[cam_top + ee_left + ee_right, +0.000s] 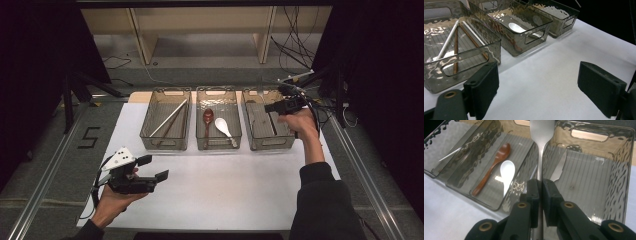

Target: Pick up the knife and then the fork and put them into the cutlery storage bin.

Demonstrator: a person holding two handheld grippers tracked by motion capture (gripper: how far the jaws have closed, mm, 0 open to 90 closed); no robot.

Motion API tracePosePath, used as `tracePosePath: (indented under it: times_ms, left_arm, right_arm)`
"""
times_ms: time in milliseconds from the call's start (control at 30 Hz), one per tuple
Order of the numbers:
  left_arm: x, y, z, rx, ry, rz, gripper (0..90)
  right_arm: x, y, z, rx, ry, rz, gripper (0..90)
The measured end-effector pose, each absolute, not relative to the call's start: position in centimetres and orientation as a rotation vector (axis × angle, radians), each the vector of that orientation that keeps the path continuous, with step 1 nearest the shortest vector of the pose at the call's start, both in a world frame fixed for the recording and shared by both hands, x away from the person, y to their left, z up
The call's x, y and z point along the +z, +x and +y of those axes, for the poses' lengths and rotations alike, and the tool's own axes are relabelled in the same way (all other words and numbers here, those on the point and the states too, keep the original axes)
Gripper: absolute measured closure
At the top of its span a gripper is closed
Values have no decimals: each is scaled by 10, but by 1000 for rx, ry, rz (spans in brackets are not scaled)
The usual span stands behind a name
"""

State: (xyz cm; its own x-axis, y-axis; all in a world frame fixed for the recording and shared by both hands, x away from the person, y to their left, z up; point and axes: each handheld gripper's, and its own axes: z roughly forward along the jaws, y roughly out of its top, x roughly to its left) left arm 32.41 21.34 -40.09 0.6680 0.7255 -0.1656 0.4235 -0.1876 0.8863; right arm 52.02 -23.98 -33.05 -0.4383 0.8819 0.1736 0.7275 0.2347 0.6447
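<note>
My right gripper is shut on the stem of a metal utensil, whose broad end runs off the top of the right gripper view. It hovers over the right bin, where a metal knife lies. In the high view the right gripper is above that bin. The middle bin holds a brown wooden spoon and a white spoon. My left gripper rests open over the bare table at the near left, its jaws wide apart with nothing between them.
The left bin holds a white chopstick and a brown one. The three clear bins stand in a row at the far side of the white table. Cables hang at the back right.
</note>
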Motion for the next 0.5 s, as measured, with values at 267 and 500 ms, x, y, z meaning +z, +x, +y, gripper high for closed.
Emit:
tracePosePath:
  times_ms: [267,500]
  left_arm:
    - [-401,324,213,354,1821,913,168]
    - [-401,324,213,353,1821,912,167]
  right_arm:
    - [-334,529,-240,992,1553,2255,849]
    - [-339,537,-241,981,1602,2228,849]
